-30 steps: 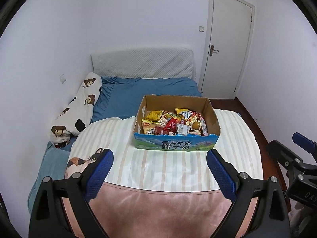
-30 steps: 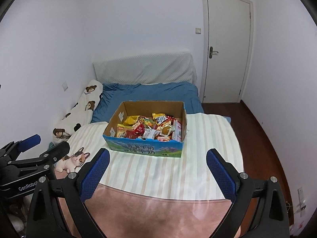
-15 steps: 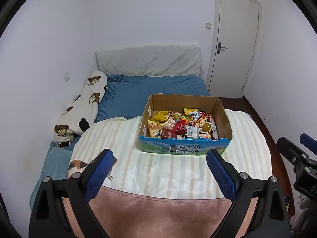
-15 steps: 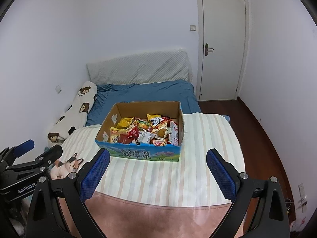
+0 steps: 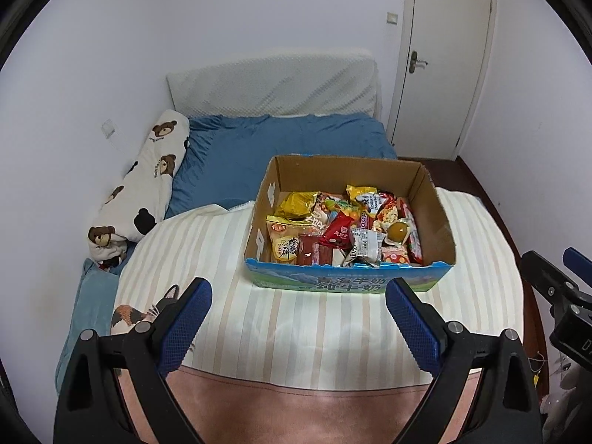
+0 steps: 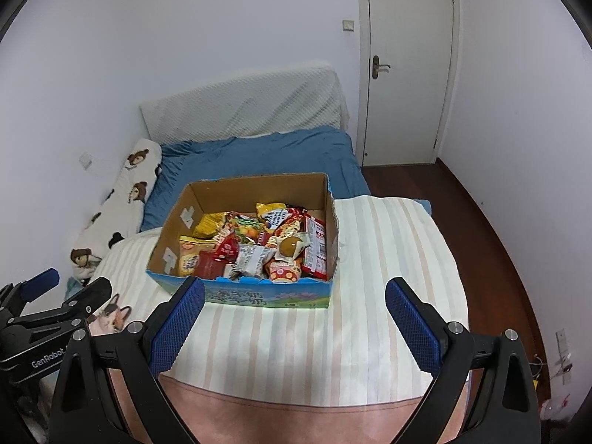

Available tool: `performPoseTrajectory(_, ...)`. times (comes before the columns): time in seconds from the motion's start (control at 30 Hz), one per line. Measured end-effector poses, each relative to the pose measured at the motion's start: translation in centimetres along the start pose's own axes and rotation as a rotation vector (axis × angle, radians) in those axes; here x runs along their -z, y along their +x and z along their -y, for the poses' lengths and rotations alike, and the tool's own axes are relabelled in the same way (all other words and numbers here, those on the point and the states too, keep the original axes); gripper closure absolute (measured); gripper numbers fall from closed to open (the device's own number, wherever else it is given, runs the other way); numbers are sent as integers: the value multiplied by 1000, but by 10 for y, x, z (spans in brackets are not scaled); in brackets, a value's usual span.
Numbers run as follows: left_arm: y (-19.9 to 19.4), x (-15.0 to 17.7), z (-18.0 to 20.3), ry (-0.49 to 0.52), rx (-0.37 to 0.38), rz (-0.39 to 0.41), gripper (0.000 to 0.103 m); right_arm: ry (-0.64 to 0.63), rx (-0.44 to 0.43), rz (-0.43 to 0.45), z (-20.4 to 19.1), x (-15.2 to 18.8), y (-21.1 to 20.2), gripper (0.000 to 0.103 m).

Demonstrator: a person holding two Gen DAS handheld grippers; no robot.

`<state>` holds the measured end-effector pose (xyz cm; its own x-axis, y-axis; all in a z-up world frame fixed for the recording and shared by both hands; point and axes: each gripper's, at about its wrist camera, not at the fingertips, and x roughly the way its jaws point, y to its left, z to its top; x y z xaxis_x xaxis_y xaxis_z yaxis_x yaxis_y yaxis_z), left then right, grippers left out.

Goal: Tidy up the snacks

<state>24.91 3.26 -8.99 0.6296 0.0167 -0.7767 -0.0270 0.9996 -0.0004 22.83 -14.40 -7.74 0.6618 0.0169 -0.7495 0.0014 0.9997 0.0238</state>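
Note:
An open cardboard box with a blue printed front stands on the striped blanket of a bed. It is filled with several mixed snack packets: yellow bags, red wrappers, a round yellow jelly cup. My left gripper hangs open above the blanket, short of the box front, nothing between its blue pads. My right gripper is open too, just before the box's front edge, and empty. Each gripper shows at the edge of the other's view.
The striped blanket covers the near bed; a blue sheet lies behind. A bear-print bolster lines the left wall. A cat plush lies at left. A closed white door and wood floor are at right.
Both grippers have moved forward and closer to the box, which now looms larger in both views. Their jaws stayed open.

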Motion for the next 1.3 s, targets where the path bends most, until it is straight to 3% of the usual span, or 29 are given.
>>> performPoseTrajectory(0.47,57,-22,3,8,21,-108,7,22,27,-128,-1,-4,68,3)
performPoseTrajectory(1.07,61,-24,10,29,31,-106,7,34,29,-153,1,-5,69,3)
performPoseTrajectory(1.17,61,-24,12,33,48,-107,0,32,29,-149,0,-6,66,2)
performPoseTrajectory(1.3,56,-25,12,28,37,-84,0,32,29,-146,-2,-6,64,2)
